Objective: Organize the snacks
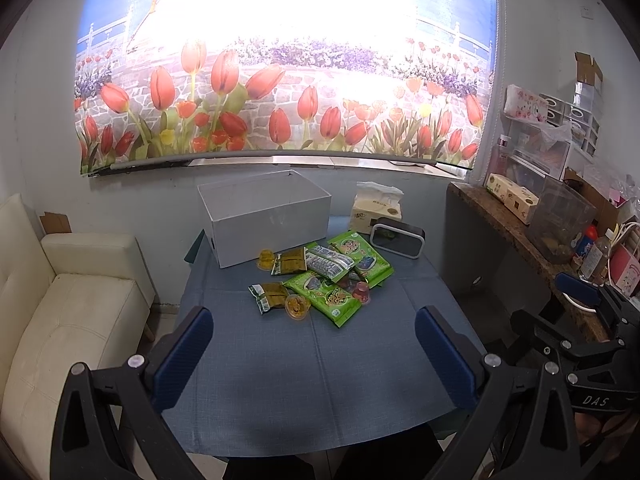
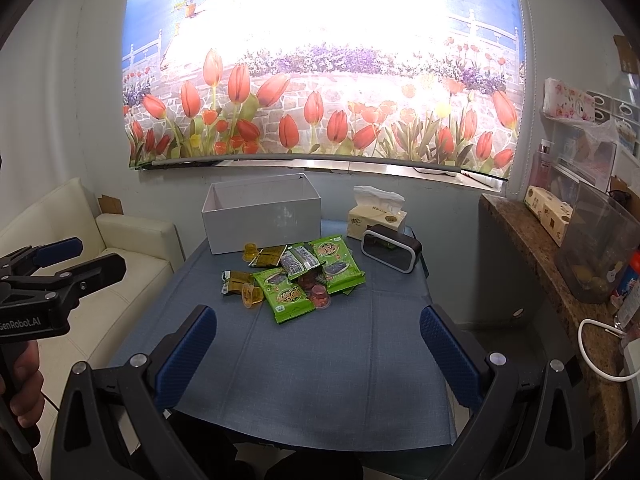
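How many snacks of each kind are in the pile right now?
Green packets: 3 visible
Brown-and-green packets: 2
Silver packet: 1
Yellow jelly cups: 2
Red jelly cups: 2, the second only in the right wrist view
Total: 10, though overlaps may hide more.

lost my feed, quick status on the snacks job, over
Left tongs and right tongs open, empty, short of the pile. Snack pile loose on blue tablecloth; white box behind it. Path clear.
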Demonstrator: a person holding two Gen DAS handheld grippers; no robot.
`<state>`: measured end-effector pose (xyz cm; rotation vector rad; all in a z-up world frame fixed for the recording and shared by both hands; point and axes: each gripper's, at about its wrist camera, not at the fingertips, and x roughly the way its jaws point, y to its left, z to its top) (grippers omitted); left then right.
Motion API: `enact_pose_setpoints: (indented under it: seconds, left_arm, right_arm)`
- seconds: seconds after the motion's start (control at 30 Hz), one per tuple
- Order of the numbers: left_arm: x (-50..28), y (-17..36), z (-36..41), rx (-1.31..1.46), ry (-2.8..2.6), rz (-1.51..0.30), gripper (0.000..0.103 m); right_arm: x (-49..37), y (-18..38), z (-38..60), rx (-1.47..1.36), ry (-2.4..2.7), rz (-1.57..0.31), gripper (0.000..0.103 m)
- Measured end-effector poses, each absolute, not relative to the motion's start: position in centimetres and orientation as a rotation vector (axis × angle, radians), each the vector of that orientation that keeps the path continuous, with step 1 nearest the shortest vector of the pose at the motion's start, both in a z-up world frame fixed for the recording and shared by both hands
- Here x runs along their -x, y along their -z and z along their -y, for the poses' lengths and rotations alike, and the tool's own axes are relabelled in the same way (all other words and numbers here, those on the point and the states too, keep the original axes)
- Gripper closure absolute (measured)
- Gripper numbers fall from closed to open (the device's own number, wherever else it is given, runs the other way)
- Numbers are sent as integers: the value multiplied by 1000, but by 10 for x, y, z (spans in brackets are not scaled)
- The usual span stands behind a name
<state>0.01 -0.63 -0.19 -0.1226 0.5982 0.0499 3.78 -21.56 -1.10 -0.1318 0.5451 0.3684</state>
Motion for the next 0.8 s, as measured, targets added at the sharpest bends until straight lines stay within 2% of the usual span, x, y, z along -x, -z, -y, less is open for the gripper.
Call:
enact_pose_setpoints:
  seconds: [0.57,0.8]
  left_arm:
    - [-5,7,5,125,-54,-608,0]
    - [-23,23,-3,136,-58,-644,0]
  right_arm:
    - [-44,15,213,131,-380,-560,0]
    - [-71,38,204,136,-402,-608,0]
